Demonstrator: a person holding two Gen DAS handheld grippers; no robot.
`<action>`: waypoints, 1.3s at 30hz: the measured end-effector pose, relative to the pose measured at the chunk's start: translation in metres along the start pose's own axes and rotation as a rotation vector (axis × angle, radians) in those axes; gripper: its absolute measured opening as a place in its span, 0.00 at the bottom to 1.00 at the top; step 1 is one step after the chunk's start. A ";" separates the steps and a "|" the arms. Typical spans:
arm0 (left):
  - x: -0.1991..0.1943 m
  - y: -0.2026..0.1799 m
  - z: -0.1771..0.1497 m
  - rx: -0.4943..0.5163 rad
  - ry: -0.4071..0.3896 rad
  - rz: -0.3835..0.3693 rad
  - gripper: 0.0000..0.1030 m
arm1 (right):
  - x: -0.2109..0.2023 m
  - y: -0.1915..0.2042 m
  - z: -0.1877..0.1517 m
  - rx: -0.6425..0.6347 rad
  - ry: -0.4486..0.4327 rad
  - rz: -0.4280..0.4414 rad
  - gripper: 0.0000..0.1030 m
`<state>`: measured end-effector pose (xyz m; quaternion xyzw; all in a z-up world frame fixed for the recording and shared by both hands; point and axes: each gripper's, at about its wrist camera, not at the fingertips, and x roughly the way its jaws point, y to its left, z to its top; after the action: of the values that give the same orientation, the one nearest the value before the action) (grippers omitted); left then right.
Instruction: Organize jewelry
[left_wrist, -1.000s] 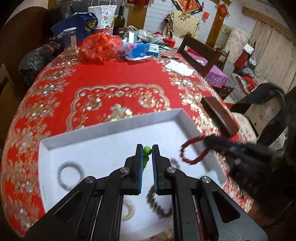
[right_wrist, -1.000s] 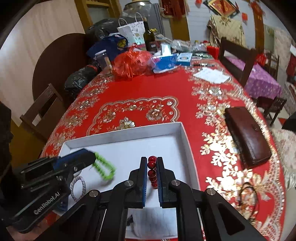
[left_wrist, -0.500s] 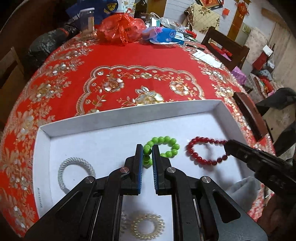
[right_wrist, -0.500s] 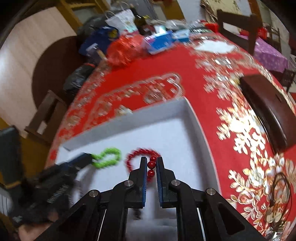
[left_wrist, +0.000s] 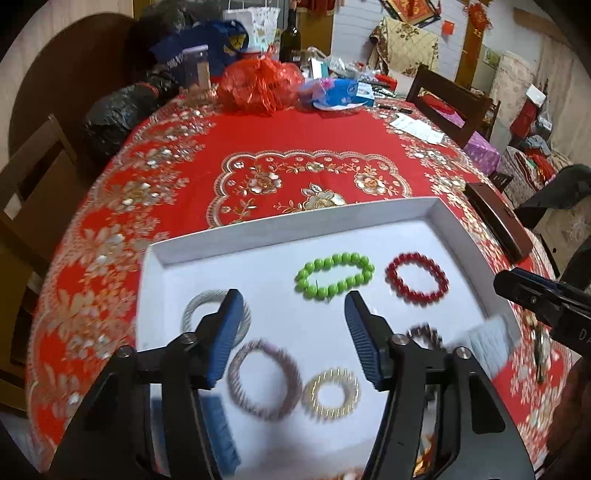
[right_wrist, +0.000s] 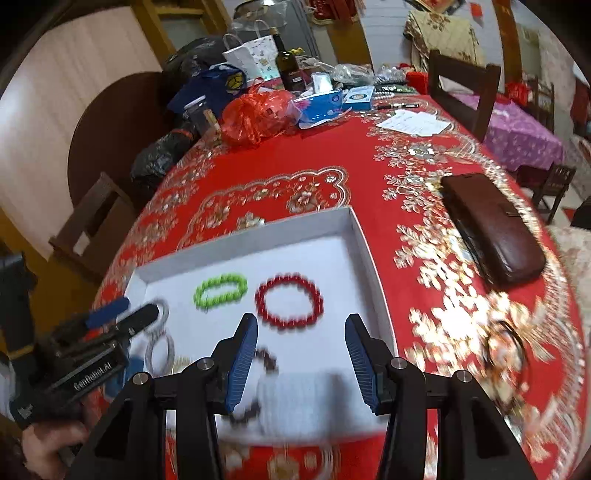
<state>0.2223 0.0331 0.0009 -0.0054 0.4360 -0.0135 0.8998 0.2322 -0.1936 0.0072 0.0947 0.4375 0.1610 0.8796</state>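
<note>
Bracelets (left_wrist: 334, 275) free; both tools agape, empty

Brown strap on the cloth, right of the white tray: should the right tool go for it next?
Probably yes. The green bracelet and red bracelet lie flat in the white tray, and the right tool, whose jaws have just been opening, holds nothing. The brown strap, blurred, seems the only jewelry outside the tray, so swing right toward it.

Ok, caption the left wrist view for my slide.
Open left gripper above a white tray where the green bead bracelet and the red bead bracelet lie side by side.
</note>
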 end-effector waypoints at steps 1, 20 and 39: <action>-0.009 -0.001 -0.006 0.013 -0.014 0.019 0.62 | -0.006 0.004 -0.007 -0.011 0.003 -0.007 0.46; -0.168 0.013 -0.101 0.018 -0.206 0.063 1.00 | -0.102 0.087 -0.107 -0.153 -0.116 -0.121 1.00; -0.160 -0.006 -0.140 -0.024 -0.095 0.102 1.00 | -0.110 0.073 -0.124 -0.113 -0.136 -0.190 1.00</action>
<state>0.0126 0.0322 0.0399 0.0053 0.3927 0.0377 0.9189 0.0558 -0.1627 0.0364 0.0137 0.3742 0.0943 0.9224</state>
